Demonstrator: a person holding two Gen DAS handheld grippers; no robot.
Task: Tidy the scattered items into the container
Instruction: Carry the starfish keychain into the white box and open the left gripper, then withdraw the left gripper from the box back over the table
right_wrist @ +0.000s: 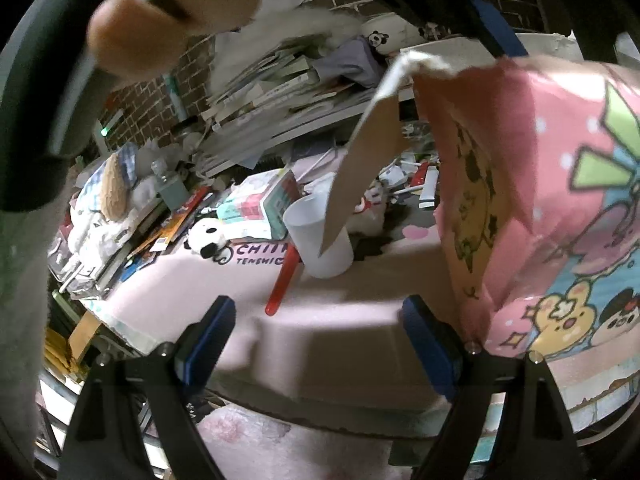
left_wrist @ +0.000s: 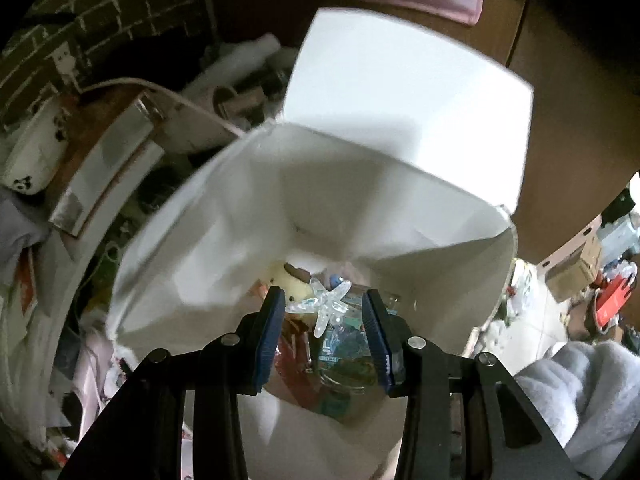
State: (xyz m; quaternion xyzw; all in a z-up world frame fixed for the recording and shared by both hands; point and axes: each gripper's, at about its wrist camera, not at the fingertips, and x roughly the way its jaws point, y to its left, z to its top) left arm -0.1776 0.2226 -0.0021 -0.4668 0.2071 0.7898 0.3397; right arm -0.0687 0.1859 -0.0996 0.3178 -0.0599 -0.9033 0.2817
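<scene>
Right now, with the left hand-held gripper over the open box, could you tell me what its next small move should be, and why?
Probably open the left hand-held gripper and let go. It points down into the white-lined box, and what looks like a clear star-shaped item sits between its fingers, above things already inside. Whether the pads press on it is unclear.

On the pink mat (right_wrist: 224, 280) covering the bench, black lettering beside the panda toy (right_wrist: 206, 240) reads "CHII", cut off by the white cup (right_wrist: 320, 240), and beneath it a smaller line that looks like "TENSHIC", though blur makes this uncertain. Print on the book spines and packets is too small to read.
</scene>
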